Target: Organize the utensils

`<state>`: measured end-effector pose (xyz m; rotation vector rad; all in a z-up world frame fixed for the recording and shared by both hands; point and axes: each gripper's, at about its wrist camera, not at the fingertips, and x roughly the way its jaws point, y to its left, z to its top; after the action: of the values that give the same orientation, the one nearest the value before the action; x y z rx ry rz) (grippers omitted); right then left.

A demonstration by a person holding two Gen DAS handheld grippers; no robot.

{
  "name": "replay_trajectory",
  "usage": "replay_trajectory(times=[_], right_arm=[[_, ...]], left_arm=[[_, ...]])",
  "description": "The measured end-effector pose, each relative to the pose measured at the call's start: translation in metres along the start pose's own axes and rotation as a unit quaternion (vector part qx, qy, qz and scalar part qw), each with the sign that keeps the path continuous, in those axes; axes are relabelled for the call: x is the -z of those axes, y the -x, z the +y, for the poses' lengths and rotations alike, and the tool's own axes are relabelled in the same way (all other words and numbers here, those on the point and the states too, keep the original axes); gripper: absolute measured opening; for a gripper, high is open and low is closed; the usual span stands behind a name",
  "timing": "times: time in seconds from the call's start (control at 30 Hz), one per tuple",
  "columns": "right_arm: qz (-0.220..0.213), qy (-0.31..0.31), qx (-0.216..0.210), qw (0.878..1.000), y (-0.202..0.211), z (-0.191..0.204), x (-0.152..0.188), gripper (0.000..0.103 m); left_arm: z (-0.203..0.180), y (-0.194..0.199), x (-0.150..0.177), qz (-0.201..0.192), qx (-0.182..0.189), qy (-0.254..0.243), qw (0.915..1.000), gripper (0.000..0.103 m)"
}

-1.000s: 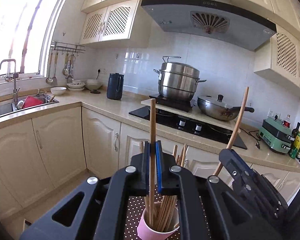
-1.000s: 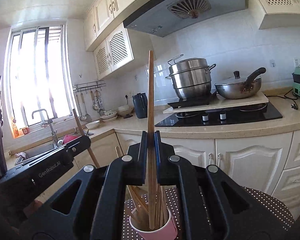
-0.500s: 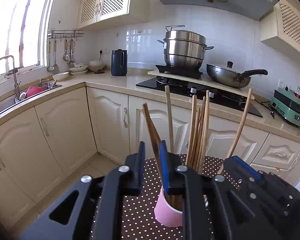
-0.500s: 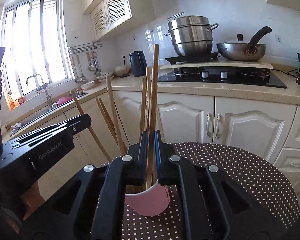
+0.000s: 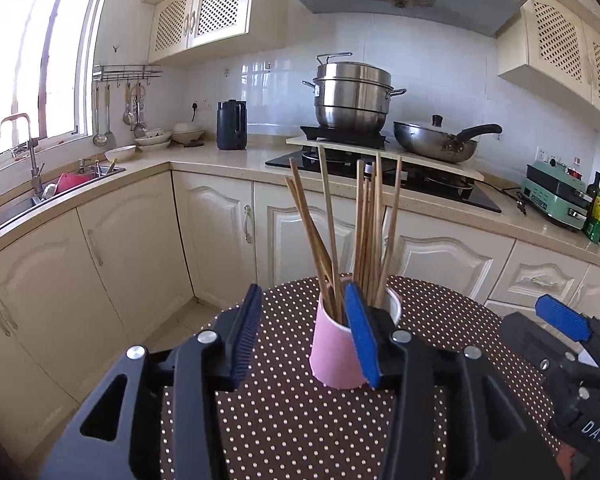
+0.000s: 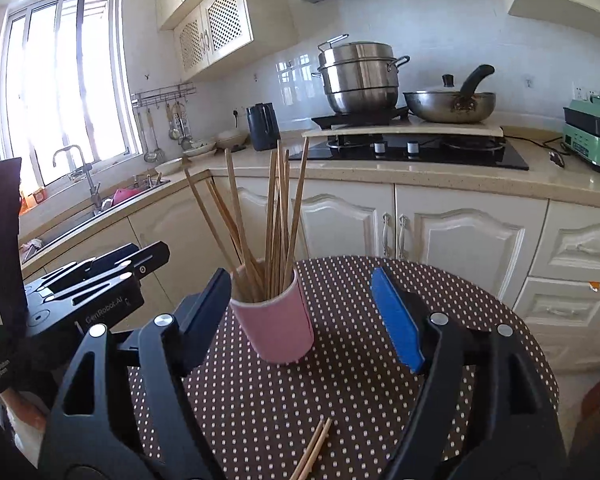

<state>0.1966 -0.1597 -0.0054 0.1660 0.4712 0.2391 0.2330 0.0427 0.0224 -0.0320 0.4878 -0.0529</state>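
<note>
Right tongs [image 6: 314, 316] view alone shows loose chopsticks [image 6: 312, 450] on the table [image 6: 380, 400].

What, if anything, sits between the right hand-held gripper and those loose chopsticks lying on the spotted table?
Nothing visible does. The loose chopsticks lie on the dotted tablecloth just below the open right hand-held gripper. The pink cup stands farther back, beyond them, not in the path.

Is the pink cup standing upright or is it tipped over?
Upright. The pink cup stands on its base on the dotted table, with the chopsticks standing inside it.
</note>
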Motion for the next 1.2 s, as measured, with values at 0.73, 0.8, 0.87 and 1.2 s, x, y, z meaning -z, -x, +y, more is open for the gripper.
replay_trajectory(times=[0.73, 0.8, 0.87, 1.2], right_arm=[[0.204, -0.031, 0.106, 0.973, -0.017, -0.008, 0.146, 0.081], [0.207, -0.019, 0.119, 0.971, -0.021, -0.004, 0.147, 0.081], [0.208, -0.007, 0.128, 0.97, -0.027, 0.001, 0.148, 0.081], [0.205, 0.055, 0.122, 0.969, -0.038, 0.031, 0.145, 0.015]], left_arm=[[0.002, 0.032, 0.136, 0.131, 0.041, -0.031, 0.99, 0.05], [0.002, 0.032, 0.14, 0.134, 0.04, -0.033, 0.9896, 0.05], [0.002, 0.031, 0.143, 0.138, 0.039, -0.033, 0.9891, 0.05], [-0.011, 0.021, 0.147, 0.163, 0.064, -0.03, 0.9841, 0.05]])
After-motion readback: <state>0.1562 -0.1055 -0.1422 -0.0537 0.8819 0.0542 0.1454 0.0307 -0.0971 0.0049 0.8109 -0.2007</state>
